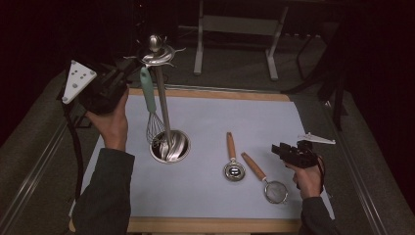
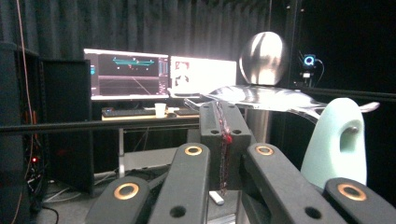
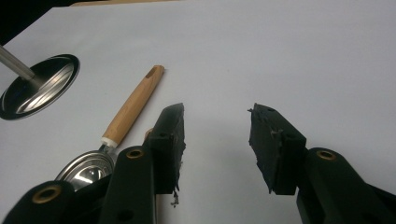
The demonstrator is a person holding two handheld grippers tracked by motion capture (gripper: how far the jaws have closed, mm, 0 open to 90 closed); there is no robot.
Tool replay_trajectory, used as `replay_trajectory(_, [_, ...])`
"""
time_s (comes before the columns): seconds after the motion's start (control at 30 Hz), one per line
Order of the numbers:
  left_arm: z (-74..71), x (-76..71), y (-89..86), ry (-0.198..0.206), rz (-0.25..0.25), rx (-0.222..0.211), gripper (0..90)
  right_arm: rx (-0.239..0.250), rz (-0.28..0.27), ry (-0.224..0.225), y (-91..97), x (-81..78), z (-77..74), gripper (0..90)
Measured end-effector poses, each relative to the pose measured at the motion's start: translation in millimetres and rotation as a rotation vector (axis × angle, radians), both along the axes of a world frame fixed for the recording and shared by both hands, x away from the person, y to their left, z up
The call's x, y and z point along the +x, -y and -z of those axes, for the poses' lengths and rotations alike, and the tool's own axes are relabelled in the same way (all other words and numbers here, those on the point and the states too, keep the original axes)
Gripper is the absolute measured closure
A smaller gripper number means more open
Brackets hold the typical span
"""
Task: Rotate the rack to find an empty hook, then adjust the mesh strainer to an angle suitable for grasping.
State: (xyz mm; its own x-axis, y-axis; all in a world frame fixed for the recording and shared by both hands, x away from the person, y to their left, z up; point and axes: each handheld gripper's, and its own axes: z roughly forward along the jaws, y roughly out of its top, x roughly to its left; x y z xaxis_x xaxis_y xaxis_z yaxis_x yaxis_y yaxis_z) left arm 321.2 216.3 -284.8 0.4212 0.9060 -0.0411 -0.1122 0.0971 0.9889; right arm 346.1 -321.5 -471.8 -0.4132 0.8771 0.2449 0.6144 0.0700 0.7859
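The whisk (image 1: 149,105) already hangs from a hook at the top of the rack (image 1: 164,105). Beside that hook, the left claw (image 1: 128,68) is closed, empty. The scoop (image 1: 233,161) and strainer (image 1: 266,178) lie right of the rack, unhung; the right claw (image 1: 280,149) hovers wide beside them.

I can read no text, label, brand or number anywhere from here. In the left gripper view, two lit monitors (image 2: 163,77) sit at about ten o'clock; their screens may carry writing, but it is too small and washed out for me to make out. A small glowing ring (image 2: 309,60) at two o'clock bears no legible mark.
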Motion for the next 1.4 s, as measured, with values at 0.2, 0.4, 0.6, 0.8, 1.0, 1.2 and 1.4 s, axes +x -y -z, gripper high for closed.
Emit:
replay_trajectory(0.2, [-2.2, 8.0, -2.0, -0.026, 0.003, -0.008, 90.0, 0.001, -0.001, 0.001, 0.3, -0.1, -0.4, 54.4])
replay_trajectory(0.4, [-2.7, 10.4, -3.3, -0.030, 0.008, -0.008, 90.0, -0.001, -0.004, -0.003, -0.3, 0.5, 0.3, 54.3])
replay_trajectory(0.6, [-3.0, 11.9, -4.7, -0.036, -0.001, -0.013, 90.0, -0.001, -0.003, -0.003, 0.6, 0.5, 0.3, 54.3])
replay_trajectory(0.8, [-4.2, 12.3, -4.6, -0.039, -0.008, -0.004, 90.0, 0.004, -0.002, -0.002, 1.0, 0.2, -0.3, 54.3])
replay_trajectory(1.0, [-4.7, 10.9, -6.9, -0.041, -0.018, 0.003, 90.0, 0.027, -0.014, -0.001, 1.3, -0.7, -2.3, 54.3])
replay_trajectory(1.2, [-3.5, 4.7, -13.8, -0.037, -0.022, 0.016, 89.0, 0.026, -0.012, -0.009, 2.6, 0.5, 0.3, 54.3])
replay_trajectory(1.4, [4.4, -2.0, -19.0, -0.050, -0.021, 0.039, 87.6, 0.024, -0.018, -0.011, 0.9, 0.2, 0.0, 54.2])
